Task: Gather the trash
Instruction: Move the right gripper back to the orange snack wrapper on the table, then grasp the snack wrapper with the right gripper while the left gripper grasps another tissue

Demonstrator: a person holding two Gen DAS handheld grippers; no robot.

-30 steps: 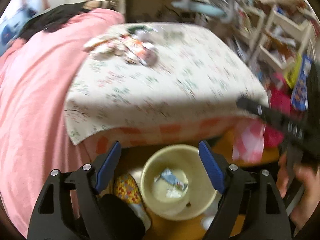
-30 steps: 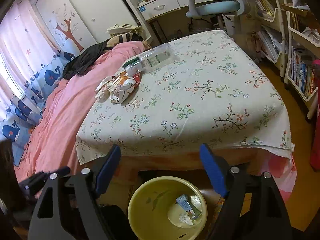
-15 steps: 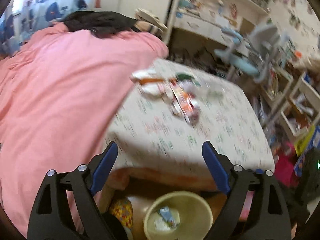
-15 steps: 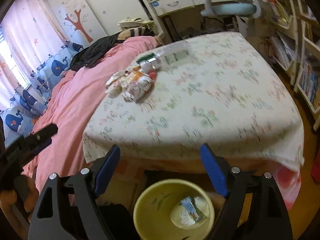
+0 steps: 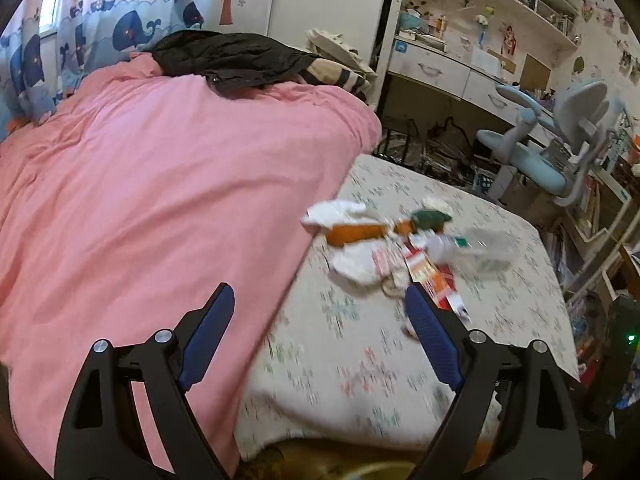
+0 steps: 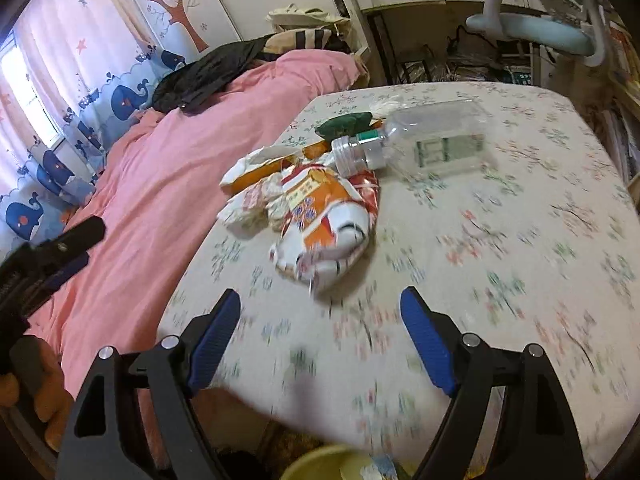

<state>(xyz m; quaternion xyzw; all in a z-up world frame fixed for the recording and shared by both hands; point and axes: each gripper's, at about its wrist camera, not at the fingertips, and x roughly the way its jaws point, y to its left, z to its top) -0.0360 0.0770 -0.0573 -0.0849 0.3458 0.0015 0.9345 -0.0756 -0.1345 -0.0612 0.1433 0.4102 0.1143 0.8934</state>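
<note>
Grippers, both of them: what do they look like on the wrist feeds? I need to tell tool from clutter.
Both match. The left gripper and right gripper each have two matte black skeletal fingers with triangular cut-outs, silver round bolt heads at the pivots, and ribbed blue pads lining the inner faces. No cables, lettering or sleeves show.

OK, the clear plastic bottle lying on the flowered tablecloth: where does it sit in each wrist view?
Left wrist: the clear bottle lies right of centre, blurred, at the right end of the trash pile.
Right wrist: the clear bottle lies upper centre, cap pointing left, just behind the orange snack wrapper.
Shared landmark: the pink duvet left of the table in both.
</note>
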